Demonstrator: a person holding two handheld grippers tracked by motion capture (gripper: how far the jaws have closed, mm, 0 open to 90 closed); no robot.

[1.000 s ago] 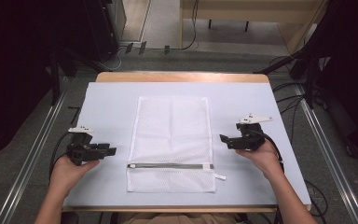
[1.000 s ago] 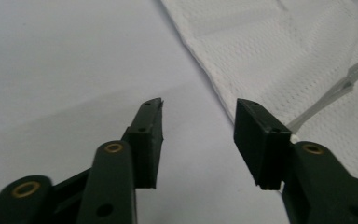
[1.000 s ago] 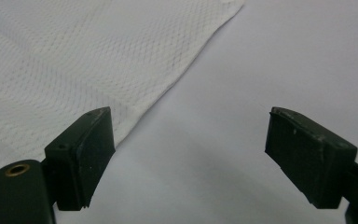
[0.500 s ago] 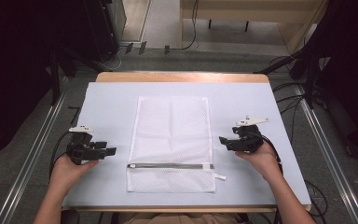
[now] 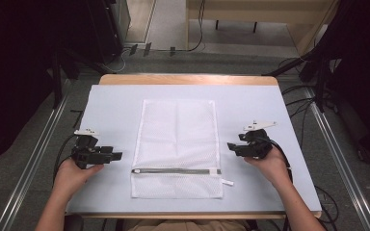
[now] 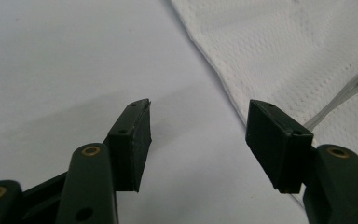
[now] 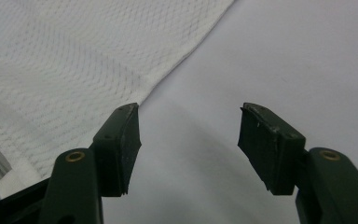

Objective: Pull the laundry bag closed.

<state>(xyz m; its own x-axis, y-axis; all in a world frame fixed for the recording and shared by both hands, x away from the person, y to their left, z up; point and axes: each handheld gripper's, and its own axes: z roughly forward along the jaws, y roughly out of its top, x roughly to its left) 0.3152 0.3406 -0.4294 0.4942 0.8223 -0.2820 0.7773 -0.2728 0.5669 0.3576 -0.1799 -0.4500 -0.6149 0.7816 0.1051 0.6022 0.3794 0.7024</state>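
Note:
A white mesh laundry bag (image 5: 177, 144) lies flat in the middle of the pale table mat (image 5: 111, 110), with its grey zipper (image 5: 176, 171) running across near the front end. My left gripper (image 5: 117, 155) rests on the mat just left of the bag, pointing at it; its jaws have just been opening and stand open with nothing between them (image 6: 198, 135). The bag's edge (image 6: 270, 60) lies just beyond its tips. My right gripper (image 5: 231, 146) sits right of the bag, pointing at it; its jaws have just been closing a little but are still open and empty (image 7: 189, 135), beside the bag's edge (image 7: 74, 70).
A small white tag (image 5: 227, 182) sticks out at the bag's front right by the zipper end. The wooden table edge (image 5: 188, 79) shows at the far side. Metal rails (image 5: 38, 149) run along both sides of the table, and cables (image 5: 327, 192) lie on the floor.
Both hands have stayed where they were. The grippers' jaw spread has changed too little to see clearly in the high view.

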